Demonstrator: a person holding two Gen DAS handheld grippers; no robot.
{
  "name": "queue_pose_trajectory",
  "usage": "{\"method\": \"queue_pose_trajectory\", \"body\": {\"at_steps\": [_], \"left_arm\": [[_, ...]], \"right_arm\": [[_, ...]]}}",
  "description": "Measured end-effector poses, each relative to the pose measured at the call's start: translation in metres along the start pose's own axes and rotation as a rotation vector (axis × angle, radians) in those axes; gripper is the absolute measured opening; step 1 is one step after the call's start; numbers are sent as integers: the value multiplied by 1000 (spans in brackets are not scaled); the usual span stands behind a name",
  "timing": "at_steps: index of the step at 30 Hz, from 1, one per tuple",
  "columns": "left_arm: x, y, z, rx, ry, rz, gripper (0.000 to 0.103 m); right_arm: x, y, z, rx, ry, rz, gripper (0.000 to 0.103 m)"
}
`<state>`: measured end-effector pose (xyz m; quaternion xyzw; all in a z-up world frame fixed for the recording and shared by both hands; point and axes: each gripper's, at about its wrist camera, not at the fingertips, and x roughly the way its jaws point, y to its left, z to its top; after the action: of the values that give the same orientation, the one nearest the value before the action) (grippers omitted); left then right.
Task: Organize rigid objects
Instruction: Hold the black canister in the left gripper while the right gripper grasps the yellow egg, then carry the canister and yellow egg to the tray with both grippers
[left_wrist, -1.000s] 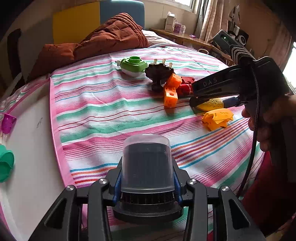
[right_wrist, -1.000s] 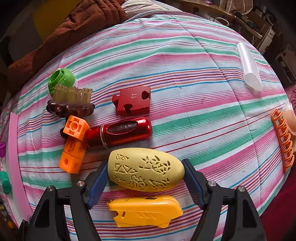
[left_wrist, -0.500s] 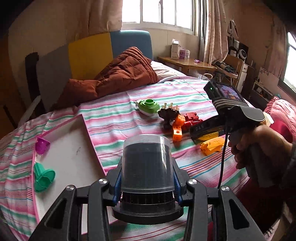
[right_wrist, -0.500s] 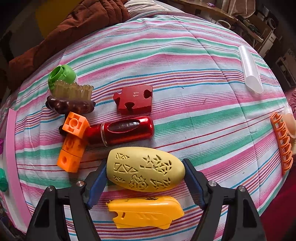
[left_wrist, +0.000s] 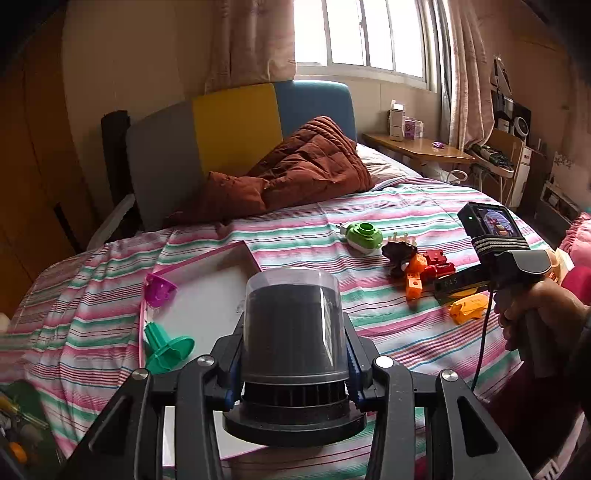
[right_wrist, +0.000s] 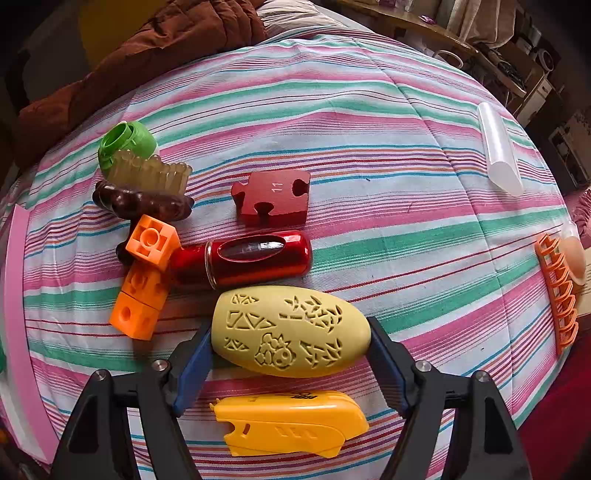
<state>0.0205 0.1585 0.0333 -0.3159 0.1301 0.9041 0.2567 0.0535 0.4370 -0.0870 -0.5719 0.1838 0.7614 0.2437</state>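
Note:
My left gripper (left_wrist: 293, 354) is shut on a black ribbed cylinder with a clear cap (left_wrist: 291, 317), held above the near edge of a white tray with a pink rim (left_wrist: 207, 291). My right gripper (right_wrist: 290, 345) points steeply down over the striped bed, its blue pads pressed on both ends of a pale yellow carved oval (right_wrist: 291, 332). Around the oval lie a yellow plastic shell (right_wrist: 291, 422), a red cylinder (right_wrist: 243, 258), orange blocks (right_wrist: 144, 280), a red puzzle piece (right_wrist: 273, 197), a brown brush (right_wrist: 144, 192) and a green cap (right_wrist: 125, 142).
A purple cup (left_wrist: 159, 291) and a green funnel piece (left_wrist: 166, 347) sit on the tray's left side. A clear tube (right_wrist: 498, 155) and an orange rack (right_wrist: 557, 291) lie at the bed's right. A brown quilt (left_wrist: 295, 173) is heaped by the headboard. A hand (left_wrist: 535, 310) holds the right gripper's handle.
My left gripper has risen and tipped upward with the cylinder, bringing the tray, headboard and window into view. The right gripper has stayed put on the yellow oval.

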Motion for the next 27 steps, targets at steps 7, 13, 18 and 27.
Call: {"method": "queue_pose_trajectory", "body": {"at_steps": [7, 13, 18, 27], "left_arm": [[-3, 18, -6, -35, 9, 42, 44], [-1, 32, -13, -63, 24, 61, 44], [4, 42, -20, -81, 43, 76, 44], [40, 96, -52, -229, 152, 84, 44]], "right_arm": [[-4, 25, -1, -9, -6, -7, 78], [-5, 22, -1, -16, -10, -12, 78], [-6, 19, -2, -21, -14, -17, 78], [-7, 8, 0, -26, -18, -21, 78]]}}
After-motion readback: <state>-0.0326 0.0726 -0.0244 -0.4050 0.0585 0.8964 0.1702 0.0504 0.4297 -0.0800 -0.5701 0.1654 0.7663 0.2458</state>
